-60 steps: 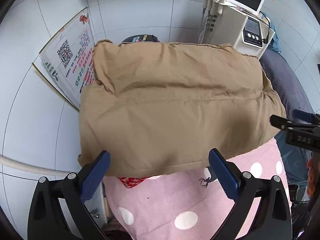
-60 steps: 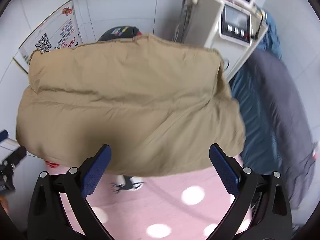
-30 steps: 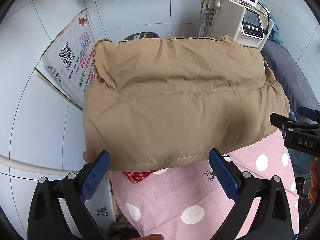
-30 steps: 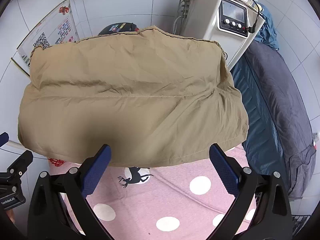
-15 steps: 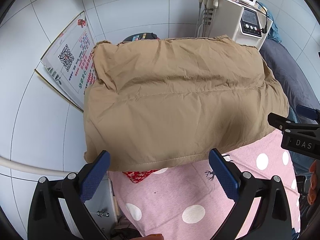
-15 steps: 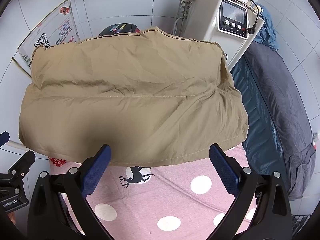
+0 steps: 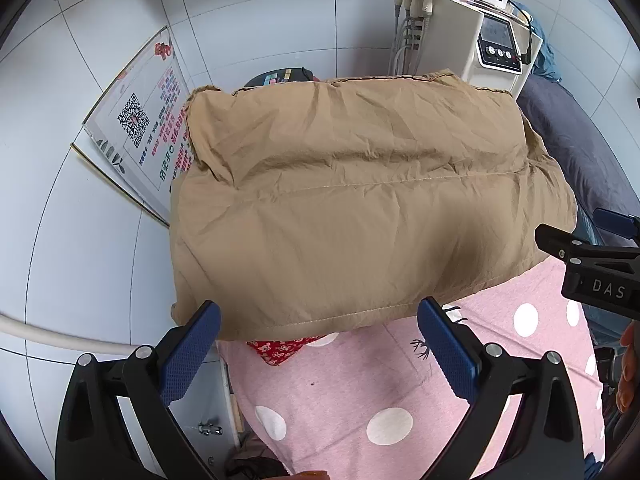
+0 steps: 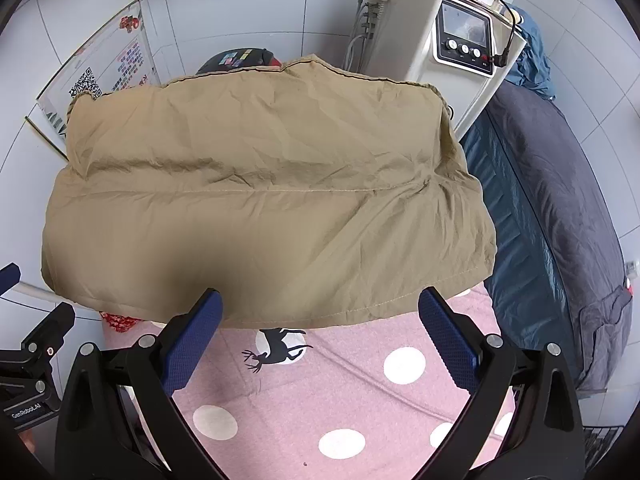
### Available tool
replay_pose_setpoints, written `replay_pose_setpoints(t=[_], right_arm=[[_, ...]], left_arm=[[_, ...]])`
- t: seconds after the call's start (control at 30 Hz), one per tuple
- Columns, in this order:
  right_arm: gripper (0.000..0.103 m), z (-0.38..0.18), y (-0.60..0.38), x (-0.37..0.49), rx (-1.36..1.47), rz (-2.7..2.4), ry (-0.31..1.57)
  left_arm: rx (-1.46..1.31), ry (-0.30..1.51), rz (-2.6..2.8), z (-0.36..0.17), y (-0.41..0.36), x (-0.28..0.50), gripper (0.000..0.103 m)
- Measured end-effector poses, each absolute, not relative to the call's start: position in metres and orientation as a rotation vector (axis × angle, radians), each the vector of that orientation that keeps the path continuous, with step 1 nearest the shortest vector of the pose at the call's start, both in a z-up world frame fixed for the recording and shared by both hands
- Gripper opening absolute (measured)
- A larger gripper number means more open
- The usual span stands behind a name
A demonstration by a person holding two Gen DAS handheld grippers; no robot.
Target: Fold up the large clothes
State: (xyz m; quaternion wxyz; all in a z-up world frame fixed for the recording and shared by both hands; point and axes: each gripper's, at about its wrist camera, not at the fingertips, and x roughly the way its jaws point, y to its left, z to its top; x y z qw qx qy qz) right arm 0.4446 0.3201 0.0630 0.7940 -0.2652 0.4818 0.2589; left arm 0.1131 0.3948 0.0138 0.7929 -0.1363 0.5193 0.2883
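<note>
Two blue-padded tongs, left (image 7: 319, 344) and right (image 8: 320, 338), hang spread apart, empty, above a folded tan padded jacket (image 8: 264, 200) on pink polka-dot bedding (image 8: 340, 392).

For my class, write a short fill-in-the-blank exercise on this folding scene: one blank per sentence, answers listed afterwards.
1. The folded tan garment lies on a pink cover patterned with white ____.
2. Both the left gripper and the right gripper are ____ and hold nothing.
3. Printed on the cover near the garment's front hem is a black ____.
4. The white machine with round knobs stands ____ the garment.

Answers: dots; open; deer; behind
</note>
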Motion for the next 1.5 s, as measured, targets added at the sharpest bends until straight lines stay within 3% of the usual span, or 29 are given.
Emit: replay_pose_setpoints(t=[1.5], right_arm=[[0.097, 0.071, 0.296, 0.43, -0.533, 0.52, 1.001]], left_arm=[[-0.274, 1.117, 0.6, 0.019, 0.375, 0.105, 0.097]])
